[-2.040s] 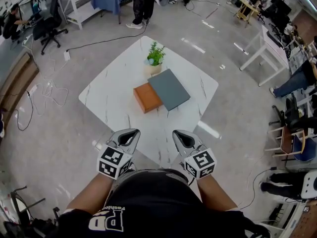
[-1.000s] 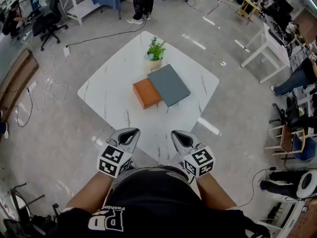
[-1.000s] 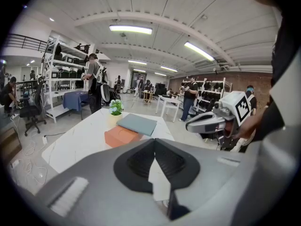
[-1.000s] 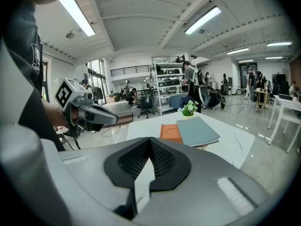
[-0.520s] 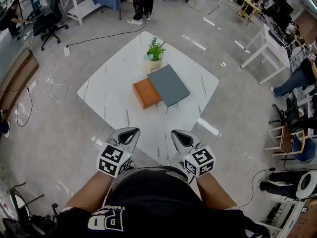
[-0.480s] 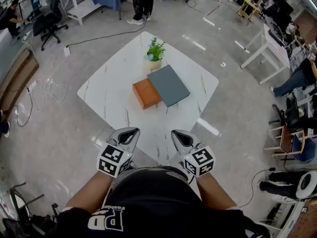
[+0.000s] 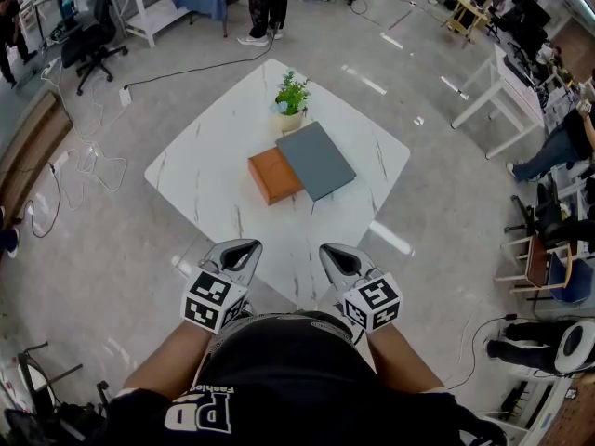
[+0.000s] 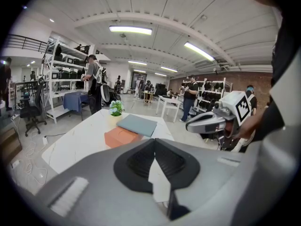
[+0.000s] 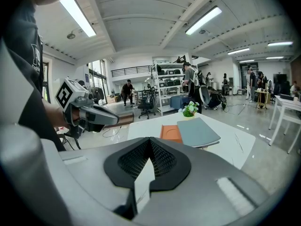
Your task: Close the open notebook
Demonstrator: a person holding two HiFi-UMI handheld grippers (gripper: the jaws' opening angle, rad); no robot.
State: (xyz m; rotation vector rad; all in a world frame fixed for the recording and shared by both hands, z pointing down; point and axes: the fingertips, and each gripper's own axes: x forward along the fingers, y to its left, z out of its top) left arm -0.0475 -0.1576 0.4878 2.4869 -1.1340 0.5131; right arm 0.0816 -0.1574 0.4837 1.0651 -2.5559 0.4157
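Note:
An orange notebook point(image 7: 274, 176) lies flat in the middle of the white marble table point(image 7: 204, 184). A grey slab-like cover or book point(image 7: 315, 160) lies against its right side and partly over it. Both also show in the left gripper view, orange point(image 8: 122, 136) and grey point(image 8: 137, 124), and in the right gripper view, orange point(image 9: 170, 133) and grey point(image 9: 197, 132). My left gripper point(image 7: 244, 246) and right gripper point(image 7: 330, 249) are held close to my waist, short of the table's near corner, both shut and holding nothing.
A small potted plant point(image 7: 291, 100) stands just behind the two books. Bare marble surrounds them. Around the table are grey floor, cables point(image 7: 88, 170), white desks point(image 7: 507, 91), chairs and people standing farther off.

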